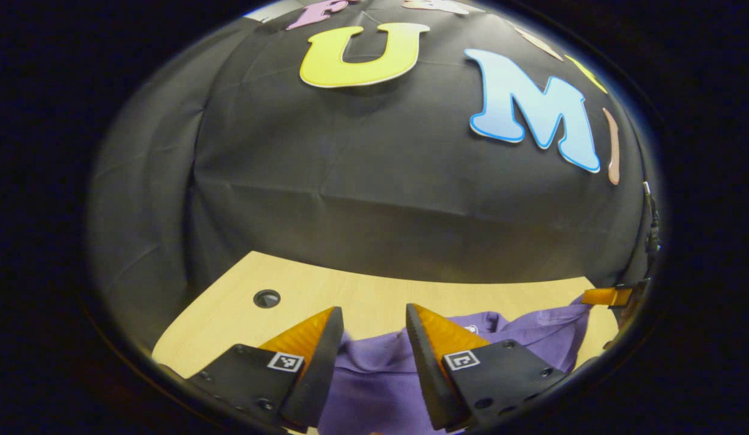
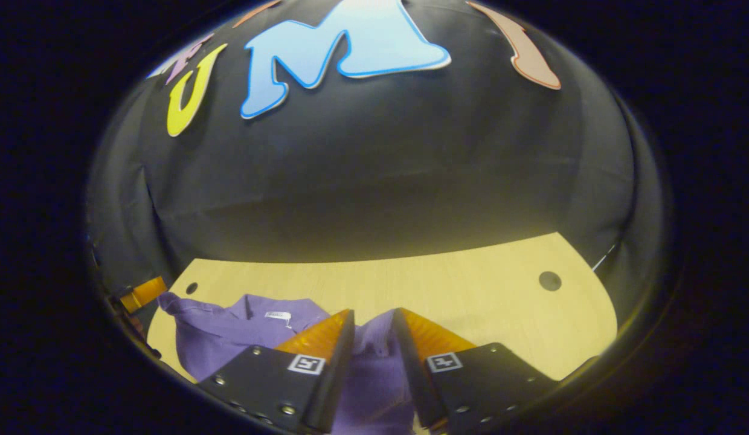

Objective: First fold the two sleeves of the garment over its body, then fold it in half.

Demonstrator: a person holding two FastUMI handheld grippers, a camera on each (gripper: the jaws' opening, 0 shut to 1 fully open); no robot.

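Observation:
A purple garment [image 1: 380,374] lies on the pale wooden table [image 1: 374,296], its collar with a white label [image 2: 276,315] toward the back. My left gripper [image 1: 374,311] stands over the garment's left side, a wide gap between its fingers and purple cloth showing in the gap below the tips. My right gripper [image 2: 373,313] stands over the right side with a narrower gap, and cloth reaches up between its fingers. The right gripper's fingertip [image 1: 604,296] shows at the far right, beside a raised corner of cloth. The left gripper's fingertip [image 2: 144,293] shows at the far left, next to the other corner [image 2: 168,300].
The black cloth wall hangs close behind the table's far edge. A round cable hole [image 1: 266,298] sits in the table's back left and another hole [image 2: 549,280] in the back right. Bare tabletop runs between the garment and the wall.

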